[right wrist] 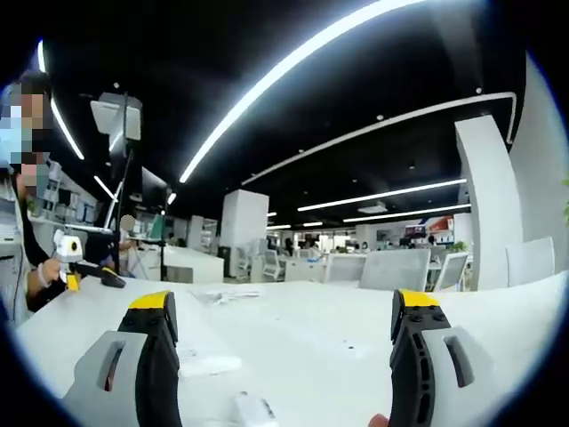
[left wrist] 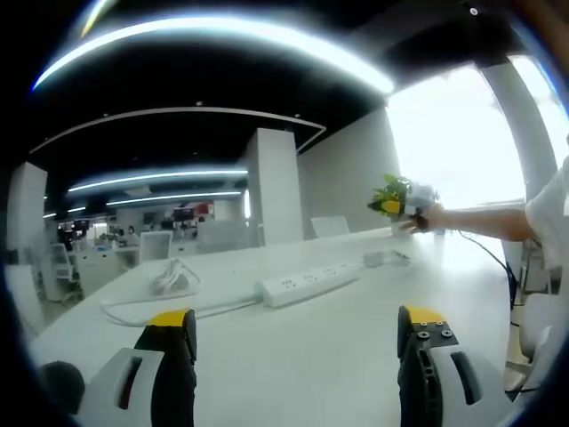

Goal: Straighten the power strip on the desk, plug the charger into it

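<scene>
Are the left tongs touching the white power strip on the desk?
Apart. In the left gripper view the left tongs stand open at the bottom, and bare white desk lies between their tips and the power strip beyond.

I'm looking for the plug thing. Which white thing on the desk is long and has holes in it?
The power strip, the long white bar with sockets, mid-desk. The coiled white cable to its left is just a loose bundle.

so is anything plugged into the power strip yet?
Nothing plugged in, as far as the left gripper view shows. The power strip lies flat on the desk, its visible sockets bare. The left tool is open and empty.
</scene>
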Available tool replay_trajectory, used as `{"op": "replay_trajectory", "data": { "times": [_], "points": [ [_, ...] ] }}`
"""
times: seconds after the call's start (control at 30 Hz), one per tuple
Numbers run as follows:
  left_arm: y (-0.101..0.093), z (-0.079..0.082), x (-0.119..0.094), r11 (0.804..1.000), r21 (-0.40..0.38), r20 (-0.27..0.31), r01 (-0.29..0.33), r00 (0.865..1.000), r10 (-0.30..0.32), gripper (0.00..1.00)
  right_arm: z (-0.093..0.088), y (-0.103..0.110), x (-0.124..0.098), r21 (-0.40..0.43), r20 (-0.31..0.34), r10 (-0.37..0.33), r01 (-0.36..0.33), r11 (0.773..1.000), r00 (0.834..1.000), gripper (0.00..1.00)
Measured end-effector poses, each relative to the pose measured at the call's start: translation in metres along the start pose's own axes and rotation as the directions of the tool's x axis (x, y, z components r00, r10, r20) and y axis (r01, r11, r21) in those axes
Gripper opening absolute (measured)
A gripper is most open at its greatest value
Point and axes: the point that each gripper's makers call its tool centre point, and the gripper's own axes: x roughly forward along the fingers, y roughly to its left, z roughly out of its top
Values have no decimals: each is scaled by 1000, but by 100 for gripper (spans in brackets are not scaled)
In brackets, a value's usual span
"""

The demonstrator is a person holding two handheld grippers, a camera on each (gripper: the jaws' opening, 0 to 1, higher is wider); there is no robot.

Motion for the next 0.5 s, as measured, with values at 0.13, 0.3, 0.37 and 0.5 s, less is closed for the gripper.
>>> {"op": "replay_trajectory", "data": {
  "times": [0.13, 0.3, 0.37, 0.5],
  "points": [
    [-1, 0, 0, 1000, 0, 0, 1, 1000, -1, 96, -6, 1, 2, 6, -5, 13, -13, 1000, 1000, 100],
    [-2, -1, 1, 1000, 3, -9, 4, 1000, -4, 96, -20, 3, 3, -7, -47, 23, -23, 1000, 999, 99],
    [-2, -1, 1, 1000, 1, -8, 6, 1000, -6, 96, -25, 2, 2, -3, -59, 24, -25, 1000, 998, 98],
    [-3, -1, 1, 1000, 3, -9, 9, 1000, -9, 96, -36, -1, 0, 15, -85, 15, -14, 1000, 996, 98]
  ]
}}
